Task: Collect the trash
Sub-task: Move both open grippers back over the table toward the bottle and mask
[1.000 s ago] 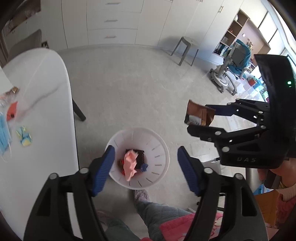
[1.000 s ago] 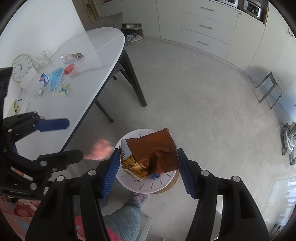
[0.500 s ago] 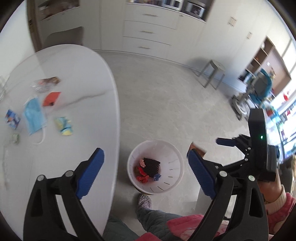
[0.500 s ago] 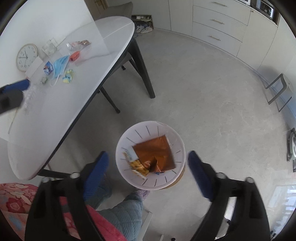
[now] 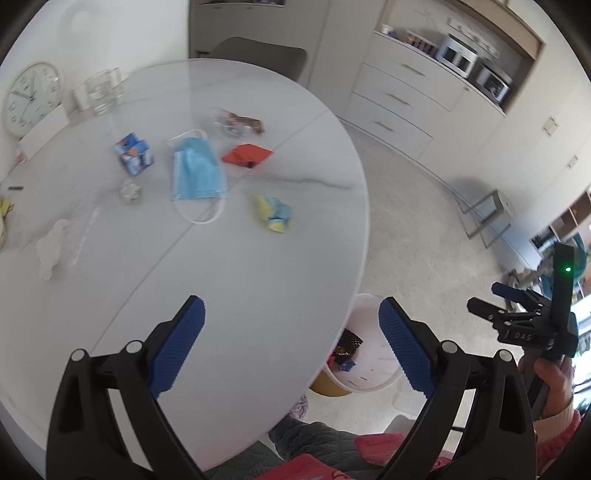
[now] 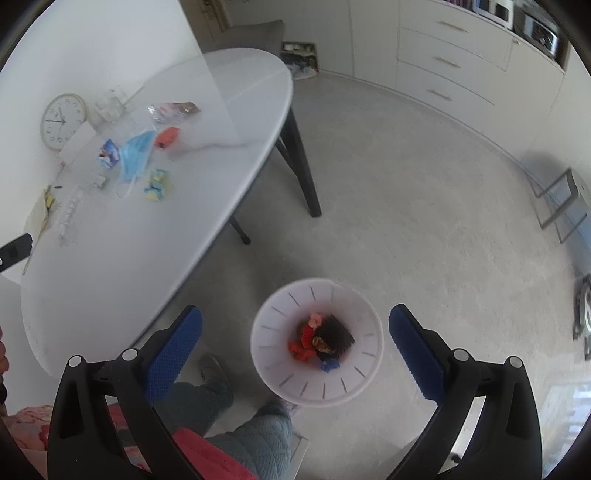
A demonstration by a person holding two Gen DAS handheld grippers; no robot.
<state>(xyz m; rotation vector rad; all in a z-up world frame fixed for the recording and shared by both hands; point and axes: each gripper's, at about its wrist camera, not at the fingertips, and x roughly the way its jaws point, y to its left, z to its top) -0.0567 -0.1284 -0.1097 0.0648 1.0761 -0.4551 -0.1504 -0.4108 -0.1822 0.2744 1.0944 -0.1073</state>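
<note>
A white waste bin (image 6: 373, 363) stands on the floor beside the white table (image 5: 236, 280); it holds a brown wrapper (image 6: 338, 334), red and blue scraps. My right gripper (image 6: 295, 345) is open and empty above the bin. My left gripper (image 5: 291, 341) is open and empty above the table's near edge. On the table lie a blue face mask (image 5: 195, 173), a red wrapper (image 5: 245, 155), a yellow-blue wrapper (image 5: 275, 214), a clear wrapper (image 5: 236, 123), a small blue carton (image 5: 135, 157), a crumpled foil (image 5: 129, 191) and a white tissue (image 5: 50, 251). The bin is partly hidden by the table in the left wrist view (image 5: 369, 373).
A round clock (image 5: 27, 96) and a glass (image 5: 101, 92) stand at the table's far side. A grey chair (image 6: 255, 35) sits behind the table. A metal stool (image 6: 561, 199) and cabinets (image 6: 443, 62) are across the floor. My knee (image 6: 255, 443) is next to the bin.
My right gripper opened and the brown wrapper dropped into the bin. My left gripper swung from over the bin to over the table.
</note>
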